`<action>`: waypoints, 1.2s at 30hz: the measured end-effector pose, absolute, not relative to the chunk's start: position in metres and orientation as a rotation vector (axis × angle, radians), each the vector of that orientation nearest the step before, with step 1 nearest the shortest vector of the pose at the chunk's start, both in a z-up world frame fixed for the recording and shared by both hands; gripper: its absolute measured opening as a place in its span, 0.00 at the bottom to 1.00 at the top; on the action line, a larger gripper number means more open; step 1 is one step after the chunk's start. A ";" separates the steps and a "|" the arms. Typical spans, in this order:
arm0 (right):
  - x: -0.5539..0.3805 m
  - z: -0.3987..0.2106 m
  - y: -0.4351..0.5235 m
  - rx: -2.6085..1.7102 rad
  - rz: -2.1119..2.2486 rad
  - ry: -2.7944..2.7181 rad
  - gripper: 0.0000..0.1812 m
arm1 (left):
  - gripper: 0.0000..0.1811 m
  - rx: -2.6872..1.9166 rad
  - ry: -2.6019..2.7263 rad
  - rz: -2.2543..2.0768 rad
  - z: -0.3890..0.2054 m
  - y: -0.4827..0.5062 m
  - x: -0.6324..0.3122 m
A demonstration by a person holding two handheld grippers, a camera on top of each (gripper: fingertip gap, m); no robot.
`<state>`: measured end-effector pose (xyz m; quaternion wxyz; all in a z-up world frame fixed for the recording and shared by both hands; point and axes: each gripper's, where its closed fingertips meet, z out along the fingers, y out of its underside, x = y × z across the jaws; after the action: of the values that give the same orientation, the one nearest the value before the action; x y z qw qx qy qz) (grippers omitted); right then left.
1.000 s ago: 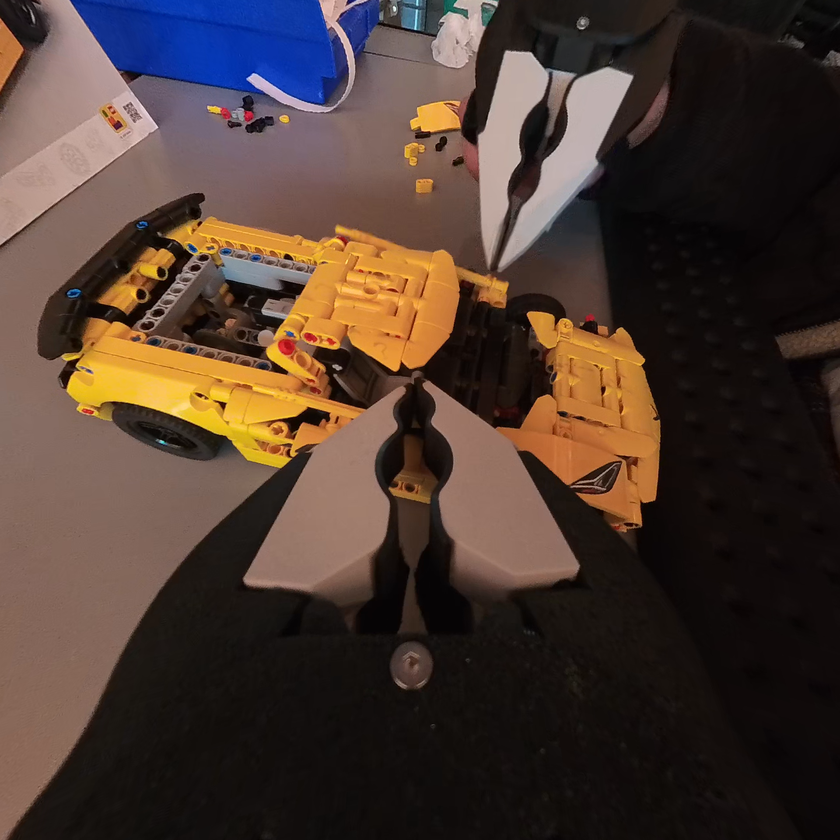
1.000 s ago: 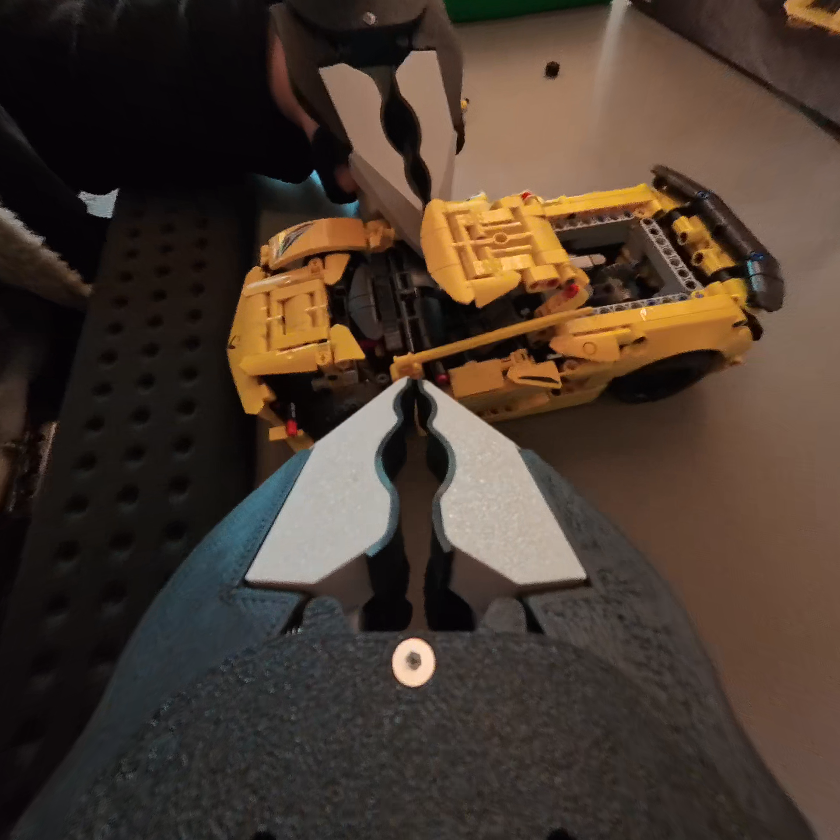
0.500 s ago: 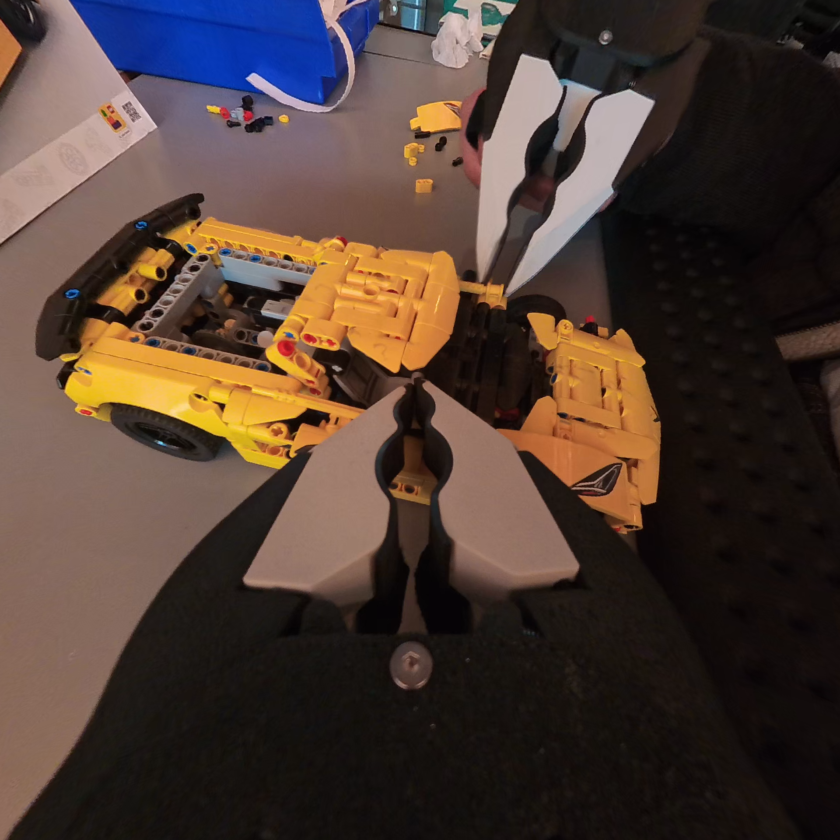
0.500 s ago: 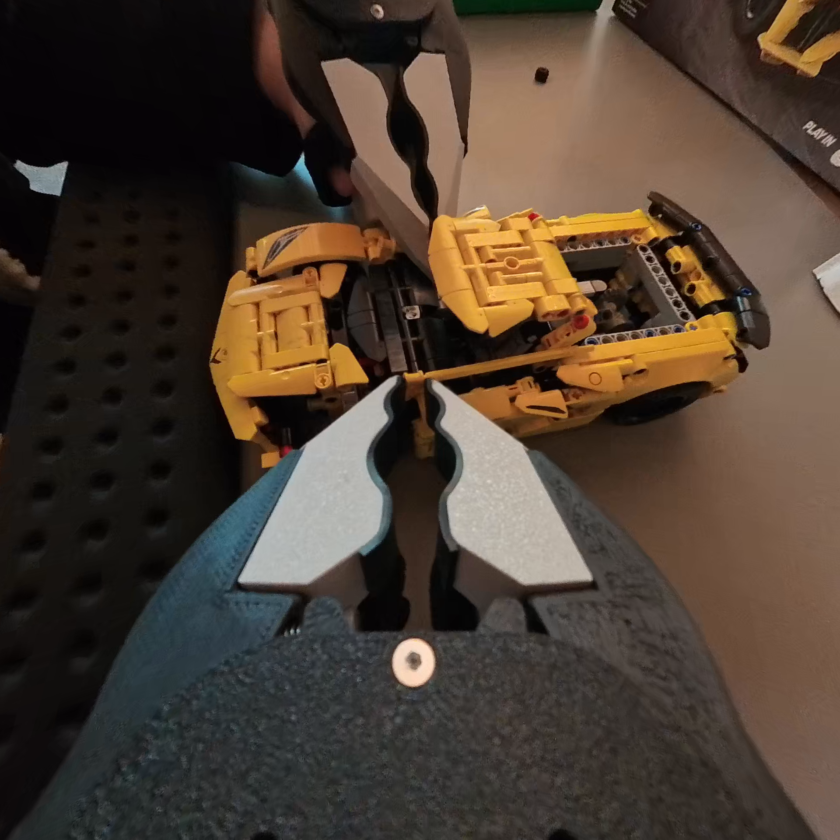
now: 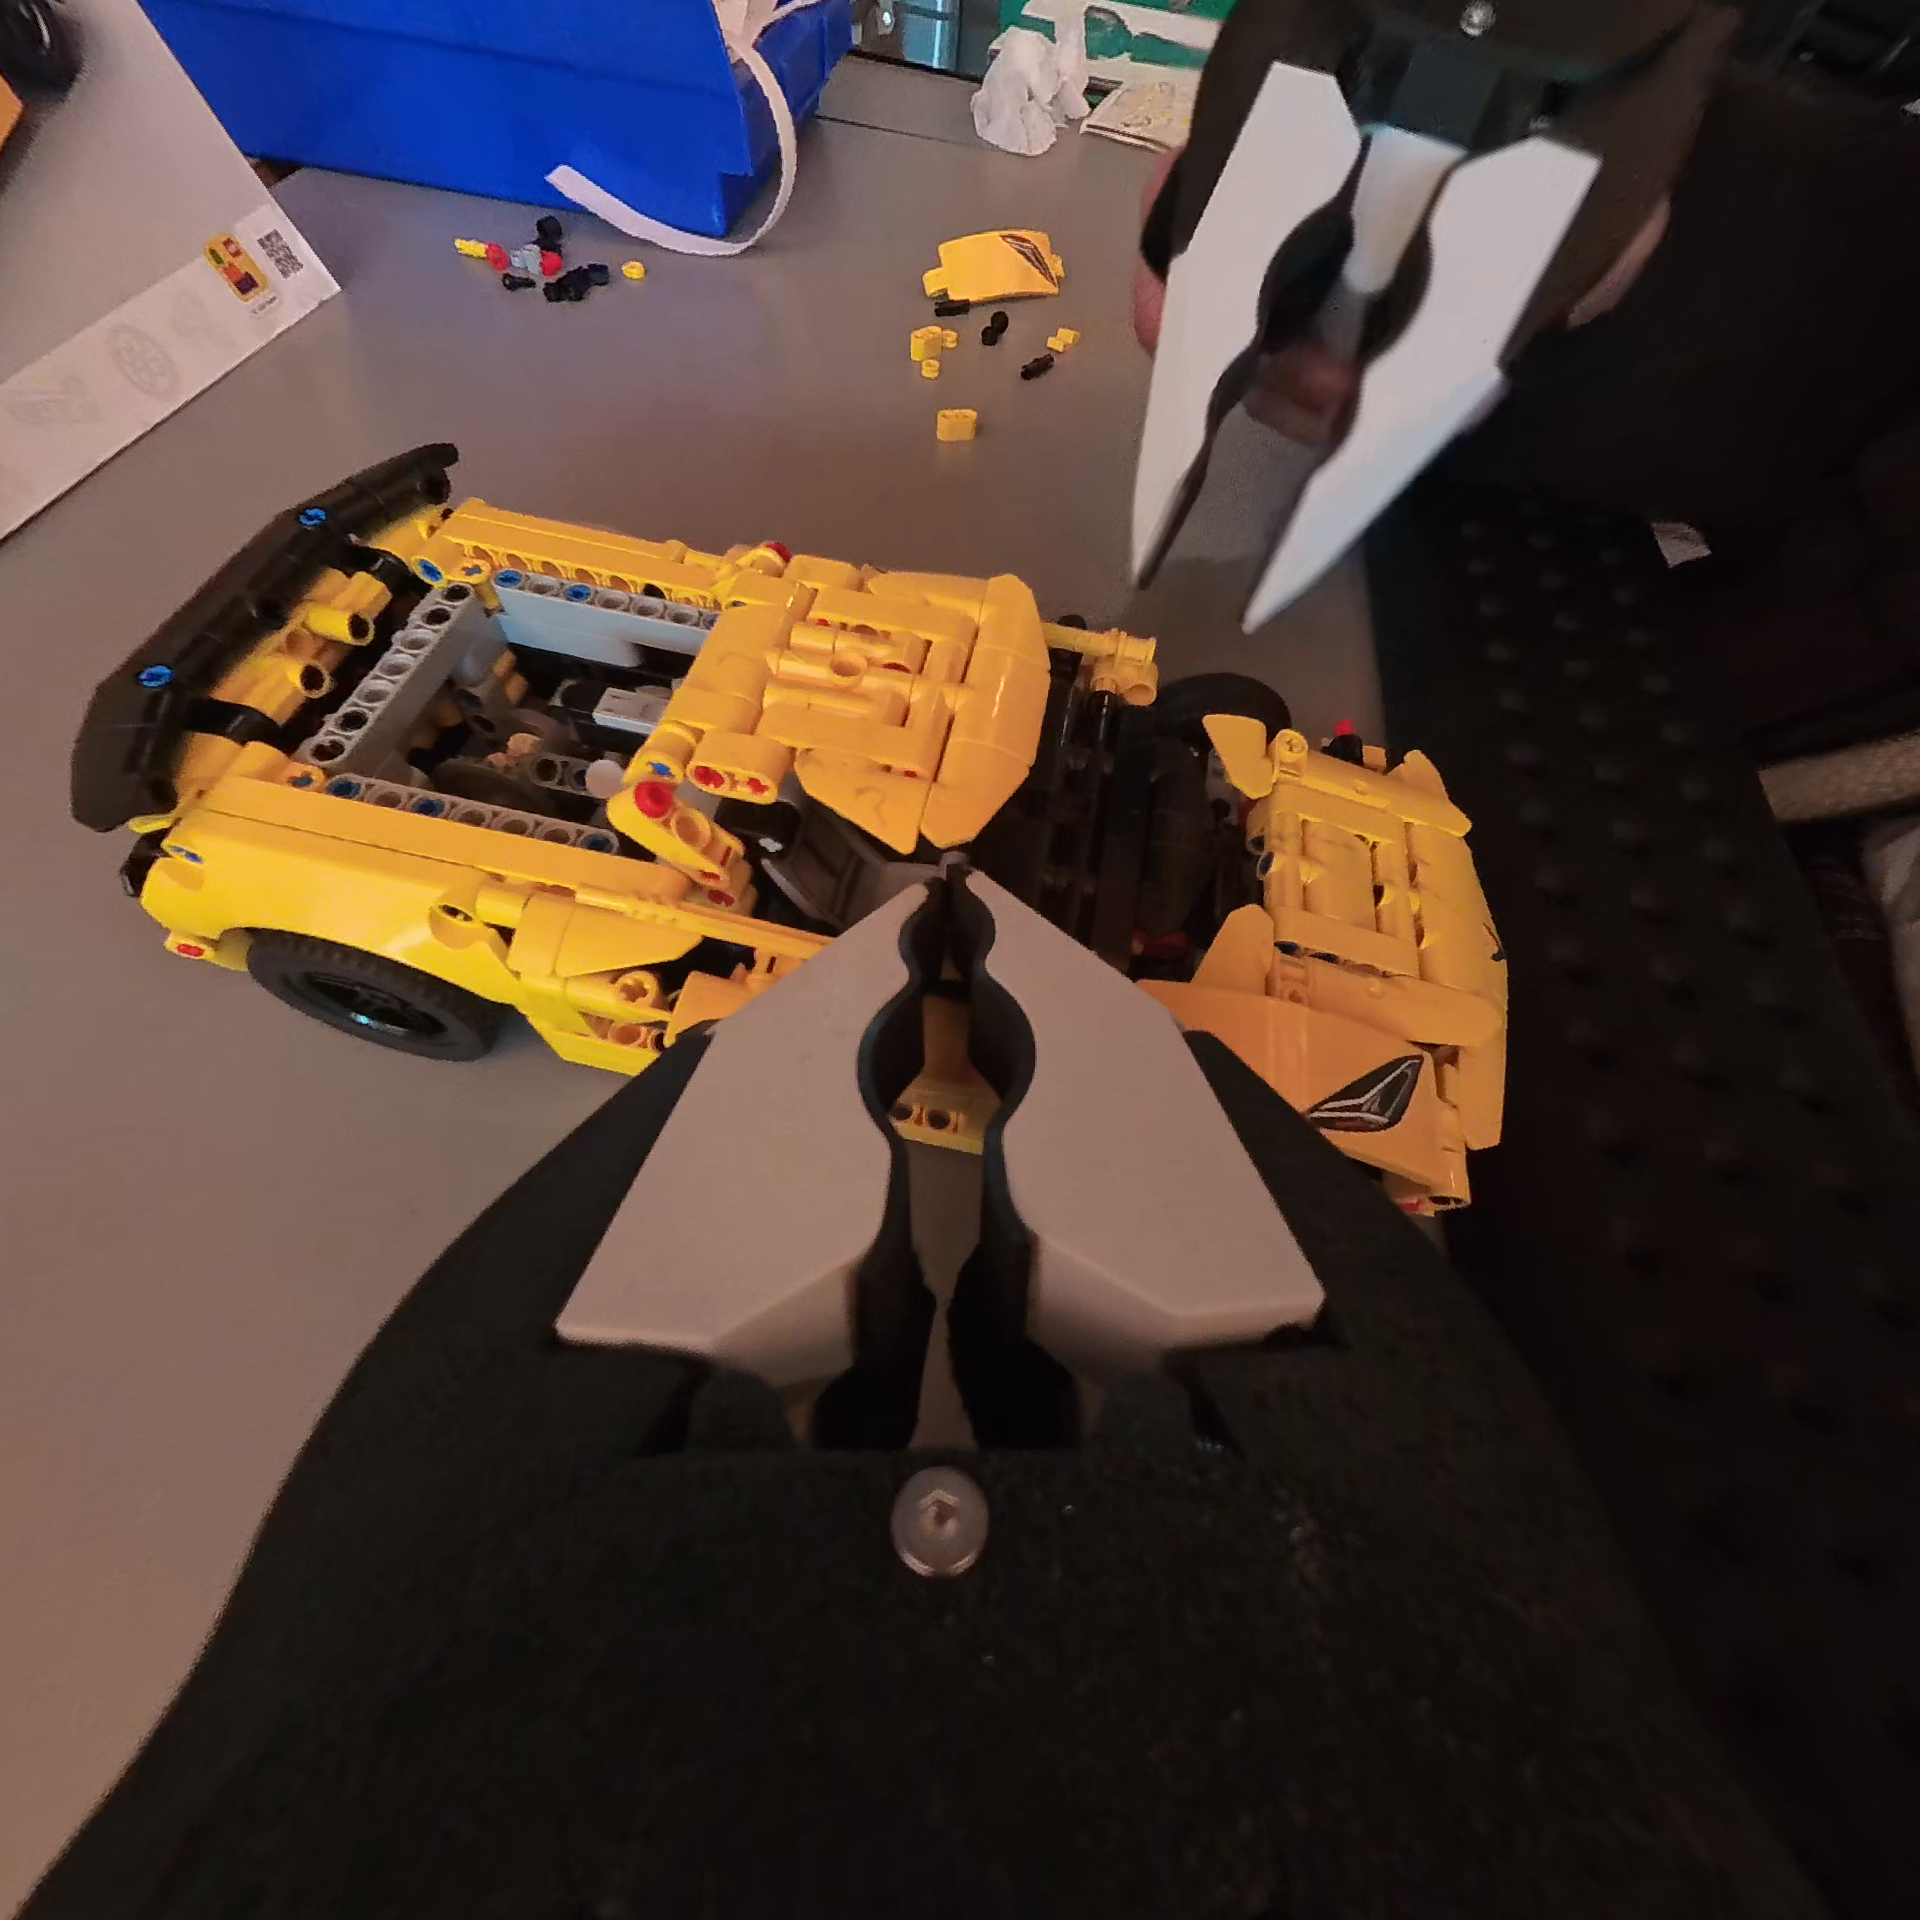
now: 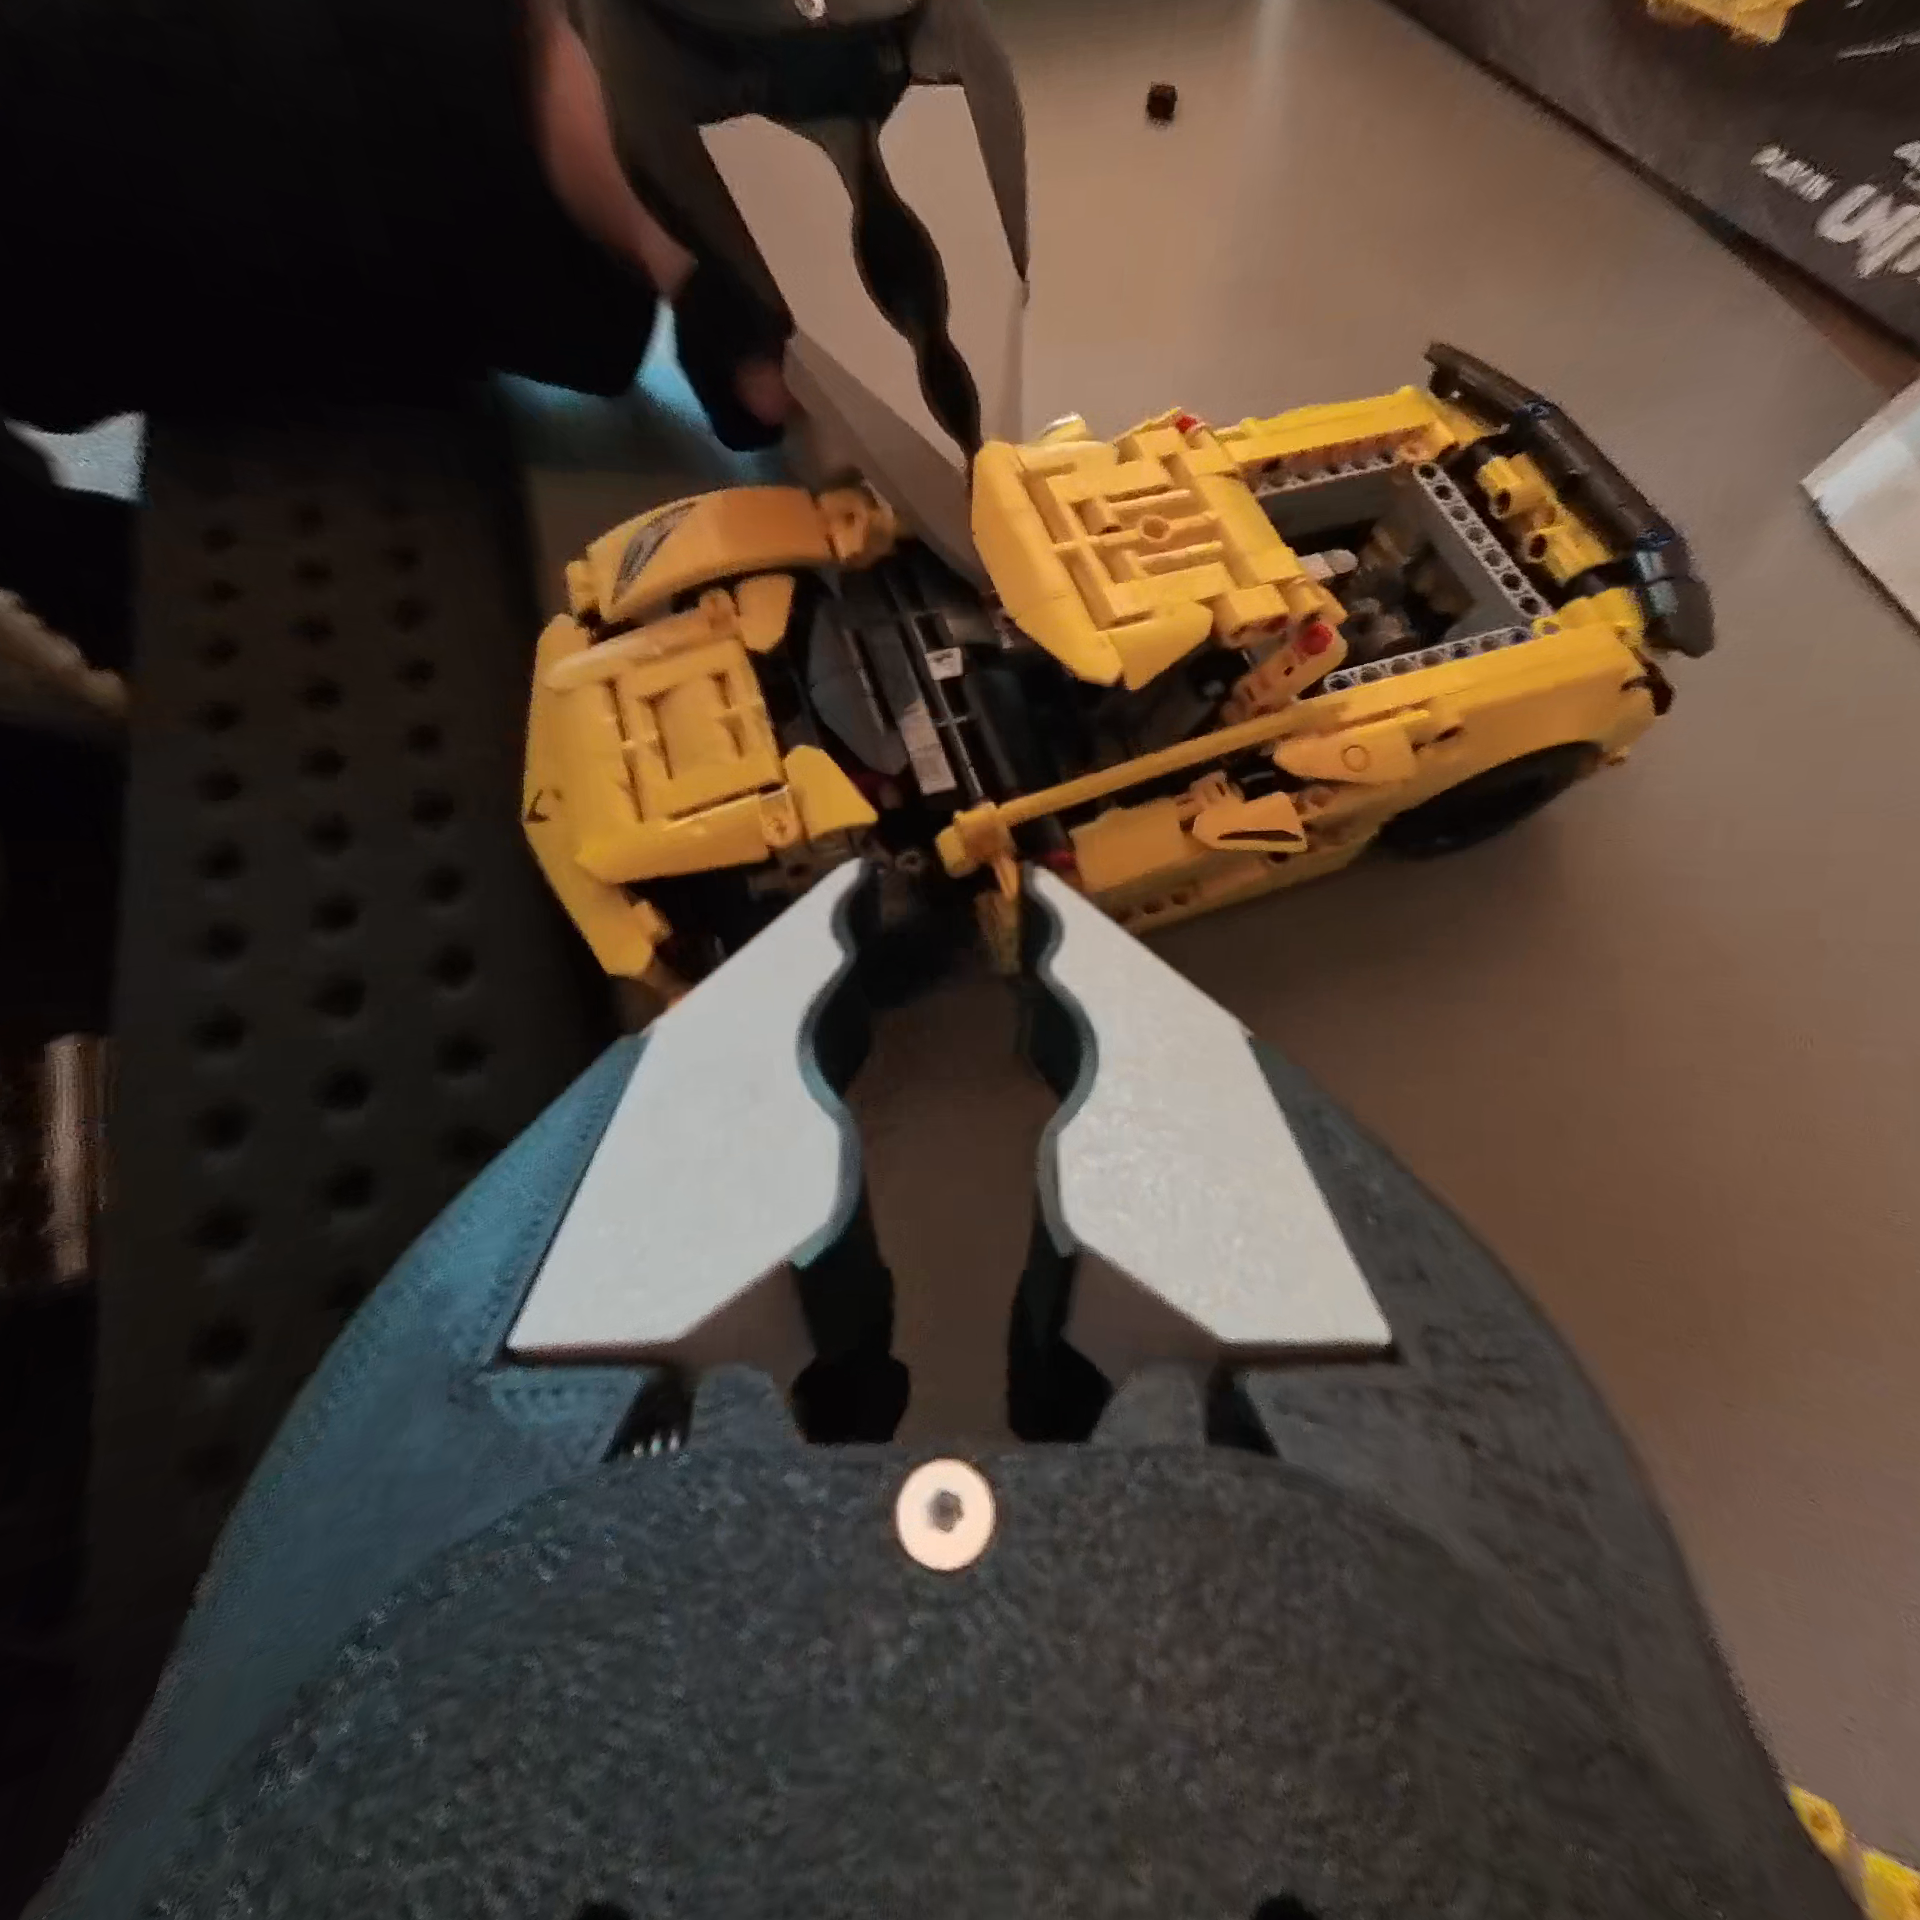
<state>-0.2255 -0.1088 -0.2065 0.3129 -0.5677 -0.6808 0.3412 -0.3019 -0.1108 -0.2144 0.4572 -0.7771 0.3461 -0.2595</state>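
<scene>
- Left wrist view: the left gripper (image 5: pixel 951 883) is pinched together at the car's (image 5: pixel 582 883) near side on the table (image 5: pixel 260 1195); whether it grips a part is unclear.
- Right wrist view: the right gripper (image 6: pixel 945 883) is spread apart, a yellow rod (image 6: pixel 1132 774) end just beyond its tips.

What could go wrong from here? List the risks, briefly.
1. The open right gripper straddles the end of the thin yellow rod, which juts free along the brick-built car's side; a sideways nudge could snap it off.
2. The shut left gripper has its tips at the edge of the tilted roof panel; more pressure might pop it loose.
3. The hood section sits skewed at the table edge; a push could slide the car off.
</scene>
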 end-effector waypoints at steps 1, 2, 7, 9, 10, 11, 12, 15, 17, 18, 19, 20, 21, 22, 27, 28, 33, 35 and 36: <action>-0.230 -0.209 -0.106 -1.525 0.830 -1.759 0.15 | 0.00 -1.914 0.853 -0.640 -0.214 -0.111 -0.302; -0.234 -0.213 -0.101 -1.584 0.755 -1.696 0.13 | 0.00 -1.913 0.850 -0.645 -0.214 -0.111 -0.302; -0.247 -0.209 -0.104 -1.846 0.838 -1.346 0.07 | 0.00 -1.914 0.846 -0.646 -0.215 -0.110 -0.302; -0.247 -0.211 -0.102 -1.905 0.830 -1.270 0.06 | 0.00 -1.913 0.845 -0.635 -0.215 -0.109 -0.302; -0.246 -0.211 -0.102 -1.936 0.824 -1.247 0.05 | 0.00 -1.913 0.844 -0.633 -0.215 -0.109 -0.302; -0.245 -0.211 -0.102 -1.956 0.804 -1.233 0.05 | 0.00 -1.913 0.842 -0.633 -0.215 -0.109 -0.302; -0.244 -0.211 -0.102 -1.958 0.762 -1.227 0.05 | 0.00 -1.912 0.842 -0.628 -0.215 -0.109 -0.302; -0.228 -0.212 -0.093 -1.944 0.533 -1.200 0.04 | 0.00 -1.912 0.838 -0.612 -0.215 -0.108 -0.303; -0.210 -0.216 -0.080 -1.948 0.382 -1.186 0.03 | 0.00 -1.914 0.837 -0.610 -0.215 -0.108 -0.304; -0.202 -0.218 -0.075 -1.954 0.361 -1.172 0.03 | 0.00 -1.915 0.840 -0.604 -0.215 -0.108 -0.304; -0.198 -0.219 -0.073 -1.961 0.396 -1.160 0.03 | 0.00 -1.915 0.843 -0.598 -0.215 -0.108 -0.304; -0.195 -0.217 -0.071 -1.966 0.444 -1.140 0.03 | 0.00 -1.916 0.844 -0.595 -0.215 -0.108 -0.304; -0.193 -0.215 -0.070 -1.956 0.491 -1.144 0.03 | 0.00 -1.918 0.845 -0.594 -0.215 -0.109 -0.304; -0.193 -0.212 -0.070 -1.935 0.532 -1.168 0.03 | 0.00 -1.921 0.845 -0.596 -0.215 -0.109 -0.304; -0.175 -0.195 -0.068 -1.815 0.756 -1.259 0.03 | 0.03 -1.944 0.831 -0.652 -0.206 -0.118 -0.310; -0.179 -0.184 -0.083 -1.708 0.893 -1.324 0.03 | 0.06 -1.934 0.803 -0.653 -0.200 -0.118 -0.314; -0.192 -0.148 -0.118 -1.410 1.174 -1.319 0.03 | 0.17 -1.761 0.645 -0.920 -0.145 -0.128 -0.281; -0.202 -0.147 -0.128 -1.352 1.165 -1.330 0.03 | 0.17 -1.674 0.603 -1.084 -0.125 -0.138 -0.245; -0.206 -0.151 -0.132 -1.347 1.140 -1.350 0.03 | 0.17 -1.680 0.575 -1.119 -0.125 -0.137 -0.230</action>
<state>-0.2063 -0.1322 -0.1506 0.4439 -0.5431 -0.5447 0.4597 -0.2304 -0.1368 -0.1251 0.4981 -0.6942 0.2375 -0.4622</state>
